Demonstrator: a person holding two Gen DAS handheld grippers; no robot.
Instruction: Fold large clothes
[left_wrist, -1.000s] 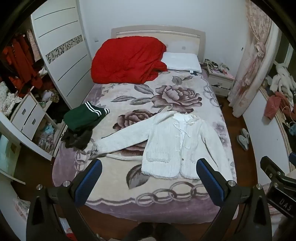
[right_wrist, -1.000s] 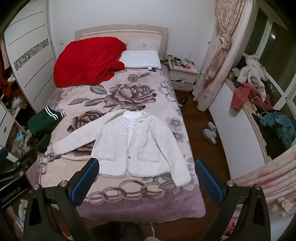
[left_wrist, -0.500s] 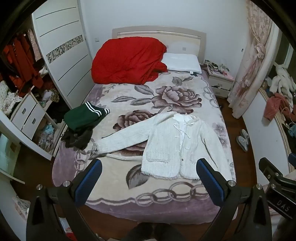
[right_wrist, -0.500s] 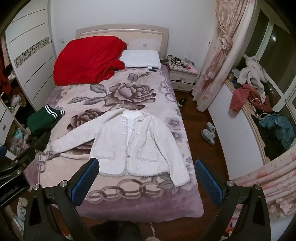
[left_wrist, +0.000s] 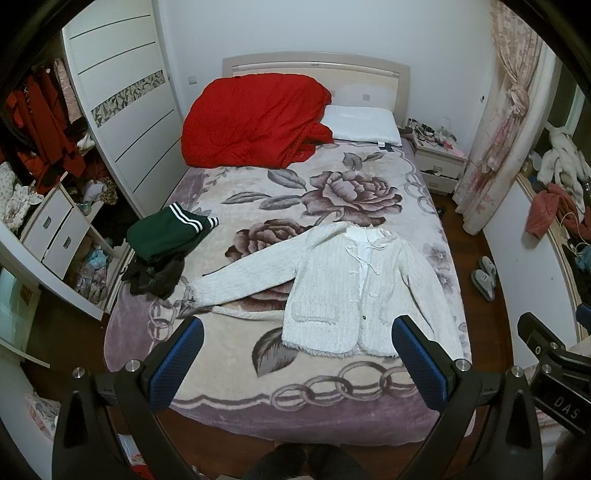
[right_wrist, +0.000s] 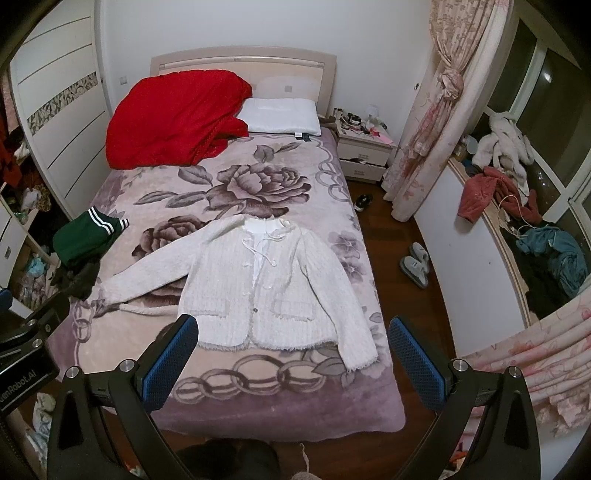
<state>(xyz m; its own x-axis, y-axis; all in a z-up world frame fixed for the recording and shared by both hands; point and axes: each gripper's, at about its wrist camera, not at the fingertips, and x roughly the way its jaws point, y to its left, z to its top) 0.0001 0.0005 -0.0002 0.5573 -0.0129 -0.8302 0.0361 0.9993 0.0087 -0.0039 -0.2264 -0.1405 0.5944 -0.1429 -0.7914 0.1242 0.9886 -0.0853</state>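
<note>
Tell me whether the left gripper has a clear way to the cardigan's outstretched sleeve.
Probably yes. The left gripper hangs open above the bed's foot, and nothing lies between it and the outstretched sleeve of the white cardigan. The dark clothes sit just beyond the cuff.

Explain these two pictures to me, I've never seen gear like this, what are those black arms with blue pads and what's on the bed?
There is no robot here. A person carries a hand-held gripper in each hand, and a wide-angle camera on each one looks forward along its two fingers. One picture comes from the left hand-held gripper, the other from the right hand-held gripper. The blue pads line the fingers. Both stand wide open above the foot of the bed, holding nothing. On the flowered blanket lies a white cardigan, front up, one sleeve stretched sideways. Also there: a red quilt, a white pillow and folded green clothing at the edge.
</note>
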